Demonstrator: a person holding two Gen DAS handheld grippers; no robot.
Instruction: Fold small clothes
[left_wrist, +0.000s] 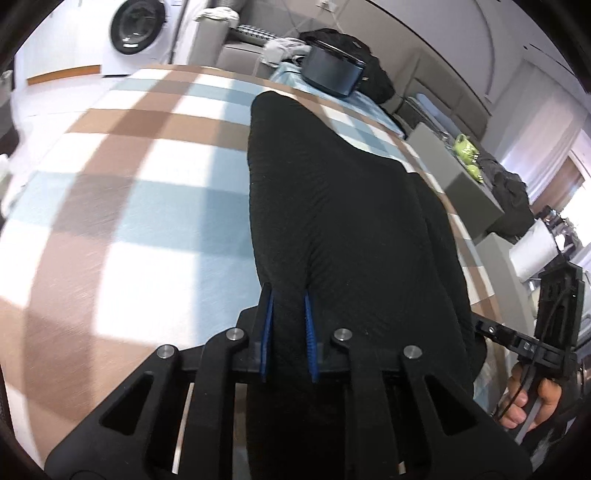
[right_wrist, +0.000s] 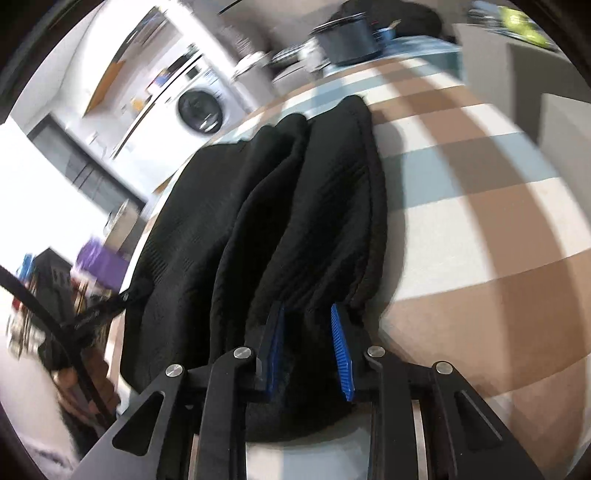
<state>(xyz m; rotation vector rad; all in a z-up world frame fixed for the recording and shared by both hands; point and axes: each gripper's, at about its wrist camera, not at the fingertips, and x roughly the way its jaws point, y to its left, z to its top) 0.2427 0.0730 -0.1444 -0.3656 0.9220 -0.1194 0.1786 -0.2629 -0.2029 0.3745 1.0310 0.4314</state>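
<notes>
Nearest my left lens: the left gripper (left_wrist: 289, 306), its blue-padded fingers (left_wrist: 266, 325) pinching a bunched edge of the black ribbed garment (left_wrist: 332, 221). The cloth fills the gap between the pads, so the jaws are narrowed onto fabric, not fully together. From there the garment runs away over the checked blanket (left_wrist: 129, 184), brown, white and pale blue squares, and its far end lies on that surface.

Further right in the same view I see my right hand (left_wrist: 532, 398) on the handle of the other tool, near the blanket's edge.

Right lens: the right gripper (right_wrist: 308, 314) likewise pinches the garment (right_wrist: 295, 206), pads set a little wider with a thick gather between them. The cloth hangs in several long folds, the leftmost lobe reaching the blanket's (right_wrist: 480, 221) edge. A dark pot (right_wrist: 347, 40) stands at the far end of the surface; a washing machine (right_wrist: 201, 110) is beyond, blurred.

Risks, as I judge them:
- Both grips hold gathered cloth, not a flat hem. If layers slip unevenly, one corner drops out and the fold goes crooked.
- The middle sags in ridges; laying it down like this would likely trap creases.
- The left lobe is close to the blanket's edge; drifting that way could let it slide off.
- Blur in the right view suggests fast motion; the thicker right-side gather could work loose.
</notes>
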